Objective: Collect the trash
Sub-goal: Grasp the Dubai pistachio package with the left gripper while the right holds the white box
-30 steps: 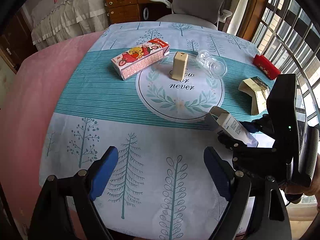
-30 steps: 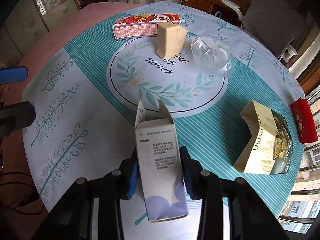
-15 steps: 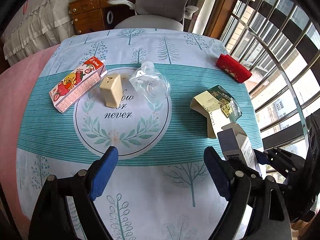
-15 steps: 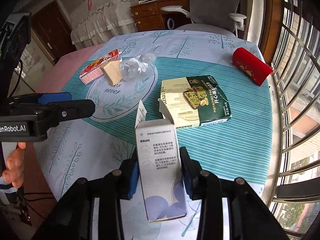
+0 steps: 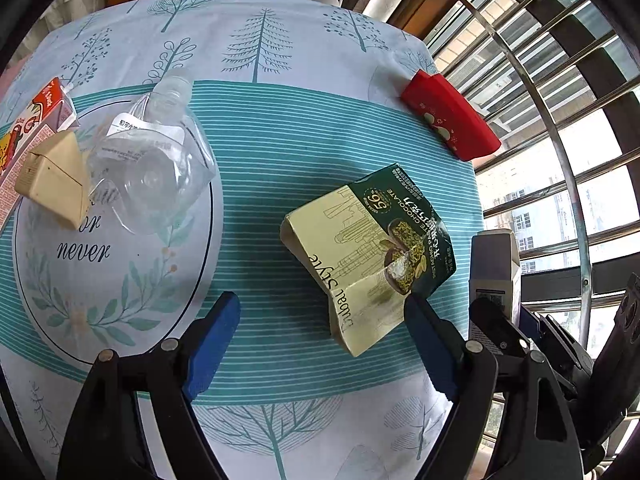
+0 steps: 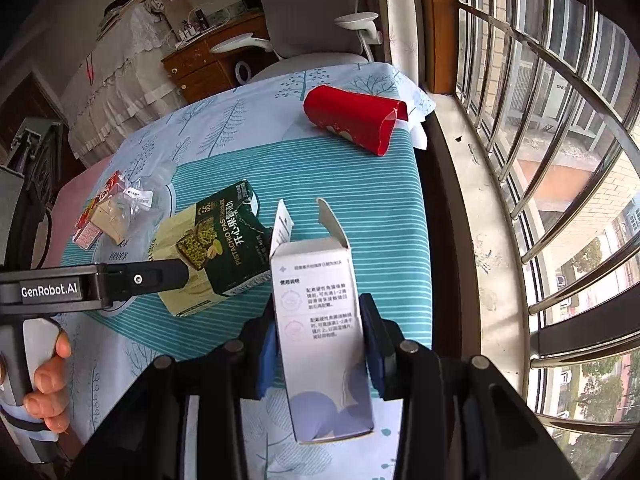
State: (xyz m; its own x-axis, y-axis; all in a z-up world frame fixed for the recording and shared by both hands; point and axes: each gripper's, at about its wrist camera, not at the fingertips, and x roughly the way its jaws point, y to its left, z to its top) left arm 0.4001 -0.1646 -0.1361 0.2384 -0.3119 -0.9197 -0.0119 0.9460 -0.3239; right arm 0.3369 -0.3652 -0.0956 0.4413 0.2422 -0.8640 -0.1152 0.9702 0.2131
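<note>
A crumpled green-and-cream chocolate box (image 5: pixel 368 248) lies on the teal-striped tablecloth (image 5: pixel 272 184). My left gripper (image 5: pixel 320 306) hovers over its near edge, jaws wide and closing; the right fingertip (image 5: pixel 416 312) overlaps the box's near corner, and the pads do not press on it. My right gripper (image 6: pixel 320 340) is shut on an upright white carton (image 6: pixel 316 312) with its top flaps open, held near the table's window-side edge. That carton (image 5: pixel 494 264) also shows at the right of the left wrist view. One left finger (image 6: pixel 160 274) reaches across the chocolate box (image 6: pixel 224 248).
A red packet (image 5: pixel 448 120) lies at the far right corner. A crushed clear plastic bottle (image 5: pixel 152 168), a beige small carton (image 5: pixel 56 176) and a red drink carton (image 5: pixel 32 120) sit at the left. Window bars (image 6: pixel 560 160) run close along the right; a grey chair (image 6: pixel 316 12) stands behind.
Both grippers have swung right, toward the window side of the table. The left one now stands over the chocolate box. The right one still holds the white carton.
</note>
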